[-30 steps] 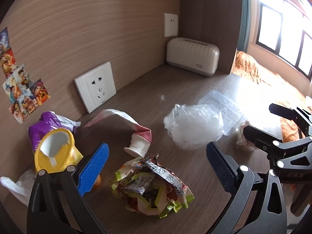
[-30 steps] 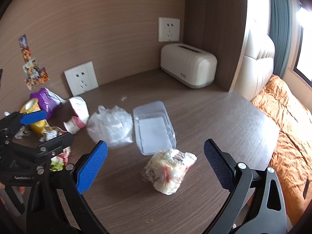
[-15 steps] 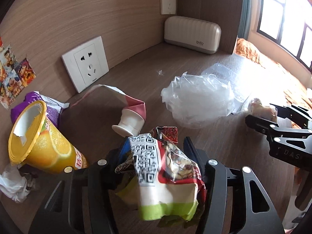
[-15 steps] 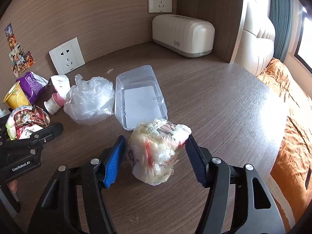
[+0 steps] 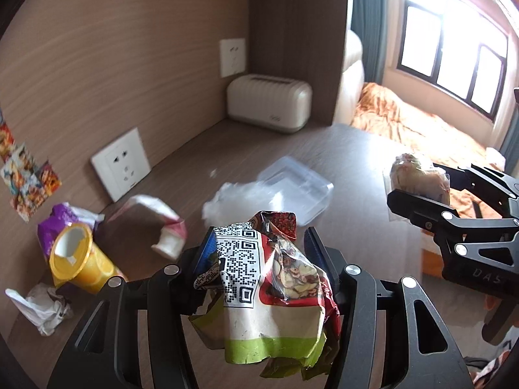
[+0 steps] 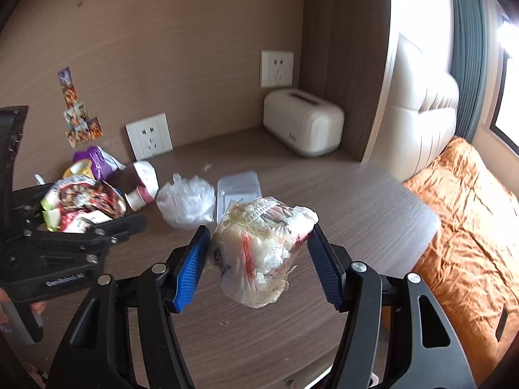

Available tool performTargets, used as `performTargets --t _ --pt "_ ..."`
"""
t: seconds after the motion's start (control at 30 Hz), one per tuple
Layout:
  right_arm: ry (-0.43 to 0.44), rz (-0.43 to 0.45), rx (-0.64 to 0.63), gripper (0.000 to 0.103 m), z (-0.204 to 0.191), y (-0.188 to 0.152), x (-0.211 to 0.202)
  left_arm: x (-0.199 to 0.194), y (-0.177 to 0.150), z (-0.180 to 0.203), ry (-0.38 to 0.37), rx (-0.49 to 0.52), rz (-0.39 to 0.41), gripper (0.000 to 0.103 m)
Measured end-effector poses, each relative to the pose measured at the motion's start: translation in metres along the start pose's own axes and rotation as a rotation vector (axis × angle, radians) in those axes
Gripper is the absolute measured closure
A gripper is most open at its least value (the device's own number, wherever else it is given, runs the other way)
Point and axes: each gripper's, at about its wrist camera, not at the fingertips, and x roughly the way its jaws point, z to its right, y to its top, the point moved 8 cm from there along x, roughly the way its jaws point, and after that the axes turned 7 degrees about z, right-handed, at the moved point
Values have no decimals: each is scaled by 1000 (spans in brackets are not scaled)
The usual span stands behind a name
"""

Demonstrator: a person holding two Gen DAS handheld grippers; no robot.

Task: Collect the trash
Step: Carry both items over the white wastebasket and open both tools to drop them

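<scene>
Left tool: jaws have just closed and are clamped on the crumpled snack wrapper, held clear of the tabletop. Right tool: jaws have likewise just closed and are clamped on the wadded plastic wrapper, also lifted.

Status: two items collected, neither deposited; no bin is visible.

Remaining ahead of the tools: clear plastic bag, clear tray, pink-and-white cup, yellow cup, purple packet, white scrap.
</scene>
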Motion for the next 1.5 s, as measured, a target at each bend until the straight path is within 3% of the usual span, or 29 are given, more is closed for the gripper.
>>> performTargets --t 0.23,0.53,1.07,1.27,1.5 --pt "-58 60 29 40 33 6 -49 -7 20 71 -107 71 43 50" --pt "-160 32 99 40 99 -31 -103 -2 13 170 -221 174 24 50" --pt "-260 -40 247 40 192 -115 -171 0 -43 332 -406 325 -67 50" --pt "-273 -82 286 40 216 -146 -178 16 -68 371 -453 364 -110 50" --pt "-254 -162 336 40 237 -195 -157 54 -105 398 -487 395 -174 50"
